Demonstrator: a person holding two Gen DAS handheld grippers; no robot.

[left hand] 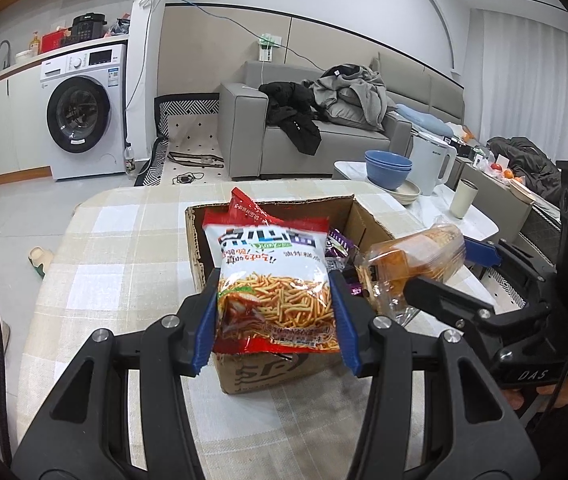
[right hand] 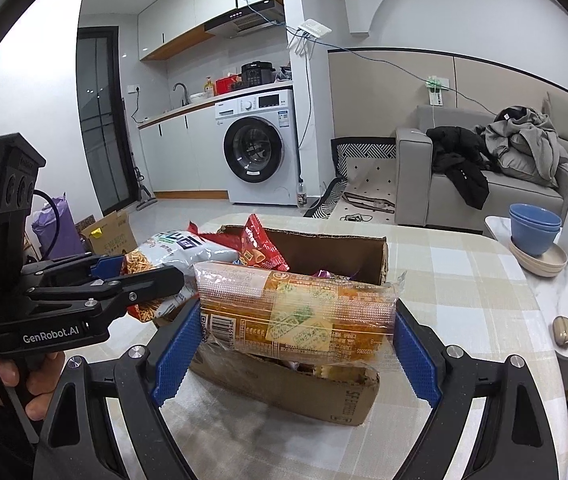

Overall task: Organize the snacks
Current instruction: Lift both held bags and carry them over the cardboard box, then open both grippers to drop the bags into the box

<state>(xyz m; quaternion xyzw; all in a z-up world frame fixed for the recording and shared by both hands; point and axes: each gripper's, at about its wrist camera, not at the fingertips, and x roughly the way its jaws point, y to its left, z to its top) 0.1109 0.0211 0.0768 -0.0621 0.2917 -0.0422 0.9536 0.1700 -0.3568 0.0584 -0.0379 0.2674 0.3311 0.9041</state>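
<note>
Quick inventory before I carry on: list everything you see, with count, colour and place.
noodle snack bag: 1, white and red, in left gripper over box
cracker pack: 1, orange, clear wrap, in right gripper over box
cardboard box: 1, brown, on checked table
red snack bag: 1, inside box
purple packets: number unclear, inside box
bowls: 2, blue, stacked, side table
kettle: 1, white, beside bowls
left gripper: 1, black, blue pads, shut
right gripper: 1, black, blue pads, gripping
</note>
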